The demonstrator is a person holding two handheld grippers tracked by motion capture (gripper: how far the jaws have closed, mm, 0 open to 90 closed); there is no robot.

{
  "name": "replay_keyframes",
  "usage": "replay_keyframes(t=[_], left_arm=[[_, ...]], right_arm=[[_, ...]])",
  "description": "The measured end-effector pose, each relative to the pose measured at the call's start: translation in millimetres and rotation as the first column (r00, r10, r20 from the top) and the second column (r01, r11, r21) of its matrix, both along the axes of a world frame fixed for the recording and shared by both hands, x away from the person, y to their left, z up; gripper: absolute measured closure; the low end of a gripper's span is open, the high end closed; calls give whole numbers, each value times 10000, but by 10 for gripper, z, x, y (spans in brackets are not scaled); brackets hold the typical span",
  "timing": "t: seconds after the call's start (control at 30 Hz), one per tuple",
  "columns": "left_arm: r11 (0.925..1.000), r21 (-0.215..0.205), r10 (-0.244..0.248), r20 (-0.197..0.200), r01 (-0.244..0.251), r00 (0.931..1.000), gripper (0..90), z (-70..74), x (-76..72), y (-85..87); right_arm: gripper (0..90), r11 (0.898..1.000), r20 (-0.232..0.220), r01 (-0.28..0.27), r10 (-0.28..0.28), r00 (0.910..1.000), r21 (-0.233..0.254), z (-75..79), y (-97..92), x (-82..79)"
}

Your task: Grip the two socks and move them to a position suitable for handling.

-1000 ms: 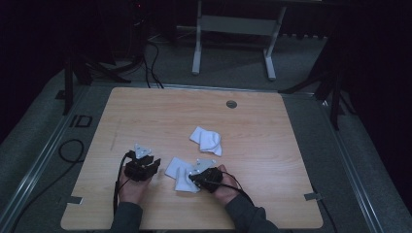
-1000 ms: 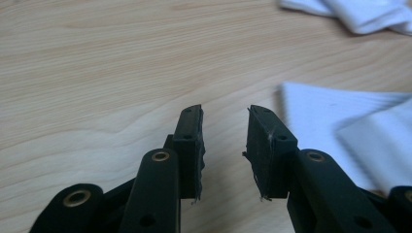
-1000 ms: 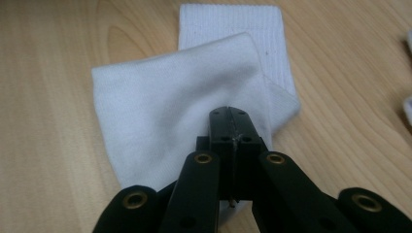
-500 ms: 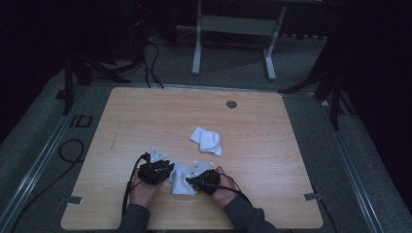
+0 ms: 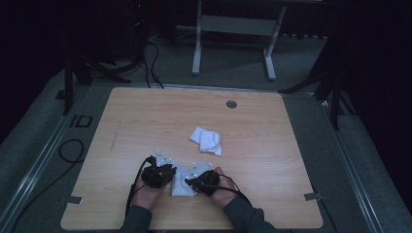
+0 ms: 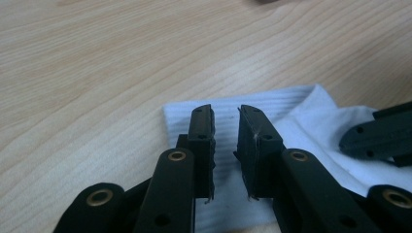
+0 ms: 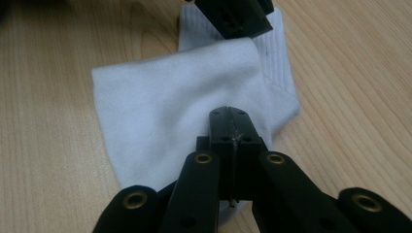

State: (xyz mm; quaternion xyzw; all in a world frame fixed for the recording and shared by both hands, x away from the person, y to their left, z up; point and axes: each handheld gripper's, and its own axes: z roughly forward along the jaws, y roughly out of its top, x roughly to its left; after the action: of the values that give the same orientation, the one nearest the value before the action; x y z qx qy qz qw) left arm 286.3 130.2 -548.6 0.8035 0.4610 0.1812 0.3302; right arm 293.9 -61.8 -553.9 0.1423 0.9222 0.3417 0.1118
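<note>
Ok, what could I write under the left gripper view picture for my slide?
Left gripper closing its jaws over a white sock's ribbed cuff on the wooden table.

Sock [image 5: 183, 187] on table [image 5: 272, 126], between tools

High view sits above the near edge, looking forward and down over the whole table [image 5: 145, 111] from pretty far off. Each gripper view rides low and close, looking along its own jaws. All three catch the same sock [image 5: 183, 178] [image 6: 291, 126] [image 7: 170, 107].
</note>
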Motion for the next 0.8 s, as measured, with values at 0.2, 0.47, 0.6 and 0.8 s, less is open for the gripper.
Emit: replay_keyframes(t=[0.2,0.47,0.6,0.8], left_arm=[[9982,390,473,-374,-458,9982,861,-30,2,19],[9964,718,488,-409,-458,9980,895,-29,-15,6],[9962,728,509,-406,-479,9979,896,-30,-19,7],[9950,844,554,-302,-526,9980,896,-34,-33,-11]], right_arm=[[900,10000,-65,-60,61,10000,72,-3,-9,14],[819,9987,-48,476,-477,9989,-167,67,-26,39],[762,9886,-84,1497,-1496,9887,153,192,-143,106],[659,9802,-924,1847,-1778,9797,720,208,-231,141]])
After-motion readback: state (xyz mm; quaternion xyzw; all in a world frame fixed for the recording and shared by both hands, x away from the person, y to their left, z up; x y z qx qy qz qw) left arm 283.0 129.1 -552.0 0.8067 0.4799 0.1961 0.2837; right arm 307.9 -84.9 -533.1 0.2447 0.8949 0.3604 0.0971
